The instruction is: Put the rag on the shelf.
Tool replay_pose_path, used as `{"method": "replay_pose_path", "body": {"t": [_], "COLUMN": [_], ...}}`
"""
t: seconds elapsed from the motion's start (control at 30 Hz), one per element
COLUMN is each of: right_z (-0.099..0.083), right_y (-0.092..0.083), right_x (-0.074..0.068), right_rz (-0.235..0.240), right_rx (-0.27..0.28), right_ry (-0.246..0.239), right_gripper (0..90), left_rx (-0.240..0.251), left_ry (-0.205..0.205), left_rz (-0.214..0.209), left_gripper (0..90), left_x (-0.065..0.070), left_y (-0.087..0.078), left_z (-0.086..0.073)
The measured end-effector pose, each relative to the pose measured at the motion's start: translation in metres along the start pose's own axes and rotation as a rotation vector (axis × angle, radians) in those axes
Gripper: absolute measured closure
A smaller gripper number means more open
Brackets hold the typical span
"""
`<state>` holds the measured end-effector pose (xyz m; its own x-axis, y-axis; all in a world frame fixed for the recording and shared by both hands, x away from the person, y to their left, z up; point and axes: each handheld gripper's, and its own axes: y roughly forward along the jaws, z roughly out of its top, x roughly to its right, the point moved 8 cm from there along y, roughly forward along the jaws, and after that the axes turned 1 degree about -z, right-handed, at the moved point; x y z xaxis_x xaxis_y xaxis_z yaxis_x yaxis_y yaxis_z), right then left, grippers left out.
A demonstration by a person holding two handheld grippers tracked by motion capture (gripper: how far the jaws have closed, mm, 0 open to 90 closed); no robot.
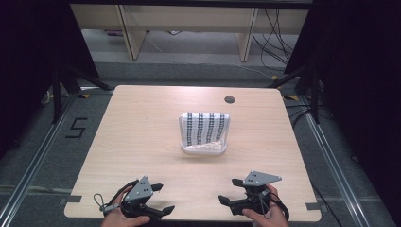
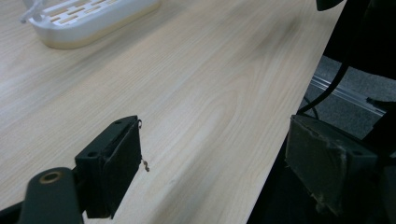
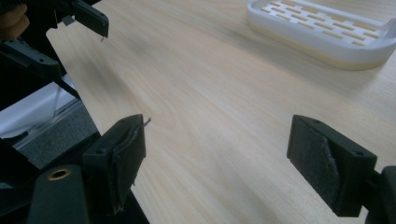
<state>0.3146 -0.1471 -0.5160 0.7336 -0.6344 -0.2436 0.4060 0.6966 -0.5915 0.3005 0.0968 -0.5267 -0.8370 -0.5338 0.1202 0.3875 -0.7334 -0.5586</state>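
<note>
Resting at the near edge of the table (image 1: 142,137), the left gripper (image 1: 158,198) and right gripper (image 1: 227,191) held their jaws wide apart and empty, well short of the white tray (image 1: 204,149) mid-table, which might skid if nudged sideways.

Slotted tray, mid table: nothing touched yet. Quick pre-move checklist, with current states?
1. Left gripper open: ok, jaws wide apart, nothing between them.
2. Right gripper open: ok, jaws wide apart and empty.
3. White slotted tray free of both grippers: ok, it sits at the table's middle, well ahead of both.
4. Path from the grippers to the tray: ok, just bare wooden table between.
5. Tray lying flat: ok, base down in both gripper views.
6. Pad condition: not ok, the right gripper's pad looks torn and the left gripper's pad looks frayed.
</note>
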Motion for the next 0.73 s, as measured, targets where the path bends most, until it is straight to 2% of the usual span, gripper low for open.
{"method": "replay_pose_path", "body": {"t": [0.03,0.07,0.1,0.17,0.2,0.23,0.27,0.3,0.33,0.37,0.43,0.53,0.57,0.6,0.67,0.73], "right_z": [-0.002,-0.003,-0.006,-0.010,-0.010,-0.012,-0.012,-0.013,-0.013,-0.013,-0.013,-0.013,-0.013,-0.013,-0.015,-0.014], "right_y": [-0.001,0.000,0.000,0.002,0.003,0.003,0.002,0.002,0.002,0.002,0.002,0.001,0.002,0.002,0.002,0.002], "right_x": [0.002,0.003,0.001,0.000,0.001,0.000,0.000,0.000,0.002,0.002,0.001,0.003,0.003,0.004,0.002,0.004], "right_rz": [-0.027,-0.032,-0.031,-0.022,-0.036,-0.021,-0.032,-0.042,-0.049,-0.046,-0.038,-0.052,-0.041,-0.053,-0.048,-0.045], "right_rx": [-0.005,-0.007,-0.020,-0.030,-0.025,-0.033,-0.040,-0.040,-0.035,-0.036,-0.036,-0.038,-0.033,-0.033,-0.042,-0.036], "right_ry": [-0.014,-0.041,-0.030,-0.055,-0.070,-0.073,-0.075,-0.079,-0.087,-0.085,-0.078,-0.071,-0.072,-0.077,-0.049,-0.074], "right_gripper": [20.0,19.8,19.7,19.7,19.7,19.7,19.7,19.7,19.7,19.7,19.7,19.7,19.7,19.7,19.7,19.7], "left_rx": [0.008,-0.006,0.003,0.004,0.000,-0.001,-0.017,-0.004,-0.015,-0.002,-0.001,-0.009,-0.009,-0.010,-0.005,-0.007], "left_ry": [-0.002,0.025,0.003,-0.015,-0.022,-0.008,0.001,-0.003,0.011,-0.015,-0.008,-0.001,-0.002,-0.004,-0.010,-0.012], "left_rz": [0.004,0.014,0.010,0.004,0.008,0.008,0.015,0.021,0.026,0.022,0.023,0.029,0.033,0.028,0.024,0.022], "left_gripper": [17.6,17.6,17.4,17.3,17.3,17.3,17.3,17.3,17.3,17.3,17.3,17.3,17.3,17.3,17.3,17.3], "left_x": [0.001,-0.001,0.001,0.003,0.003,0.003,0.002,0.002,0.000,0.002,0.001,-0.001,-0.001,-0.001,0.000,0.001], "left_y": [0.001,0.000,0.001,0.001,0.001,0.002,0.001,0.002,0.001,0.002,0.002,0.001,0.001,0.002,0.003,0.004], "left_z": [-0.001,-0.004,-0.005,-0.010,-0.012,-0.013,-0.015,-0.014,-0.015,-0.014,-0.013,-0.015,-0.015,-0.015,-0.015,-0.016]}}
